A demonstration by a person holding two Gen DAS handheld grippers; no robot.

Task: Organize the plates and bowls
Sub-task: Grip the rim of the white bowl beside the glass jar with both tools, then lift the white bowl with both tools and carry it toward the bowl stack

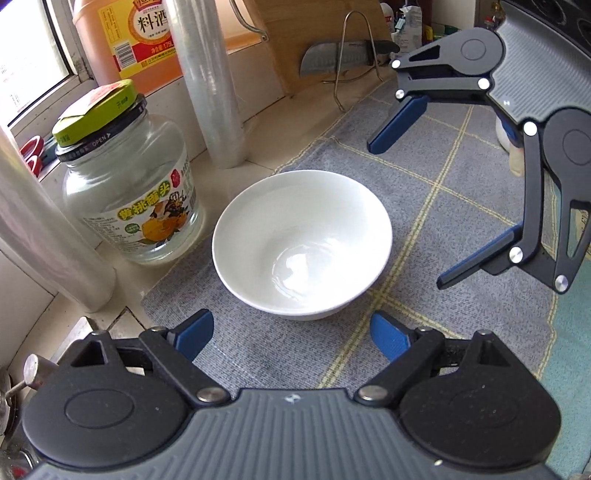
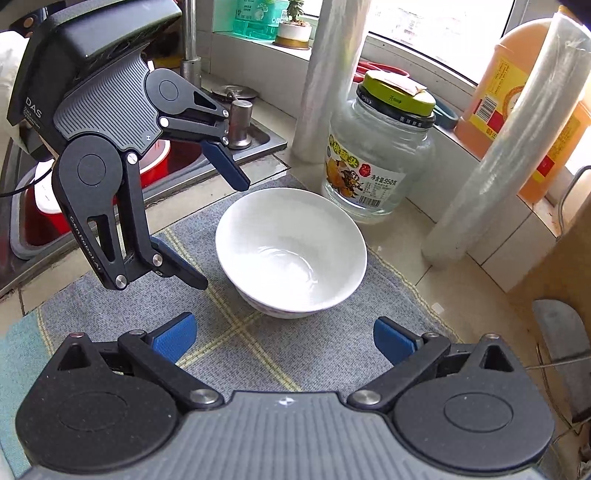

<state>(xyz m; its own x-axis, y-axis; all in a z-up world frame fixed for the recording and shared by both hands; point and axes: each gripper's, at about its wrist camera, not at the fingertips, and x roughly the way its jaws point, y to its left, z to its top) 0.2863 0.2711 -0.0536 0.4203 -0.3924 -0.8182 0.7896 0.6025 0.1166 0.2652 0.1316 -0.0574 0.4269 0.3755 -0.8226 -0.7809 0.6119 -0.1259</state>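
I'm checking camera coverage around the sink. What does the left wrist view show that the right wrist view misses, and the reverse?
Only the left wrist view shows the knife in its wire rack against the wooden board.

Only the right wrist view shows the sink with a red basin in it, and a potted plant on the sill.

Both show the white bowl empty on the grey mat, the glass jar, the orange bottle, and both grippers open: left gripper, right gripper.

Tiled counter (image 1: pixel 258 125): grey checked mat (image 1: pixel 424 206) under white bowl (image 1: pixel 301 240); glass jar (image 1: pixel 129 195), film rolls (image 1: pixel 210 81) beside mat.
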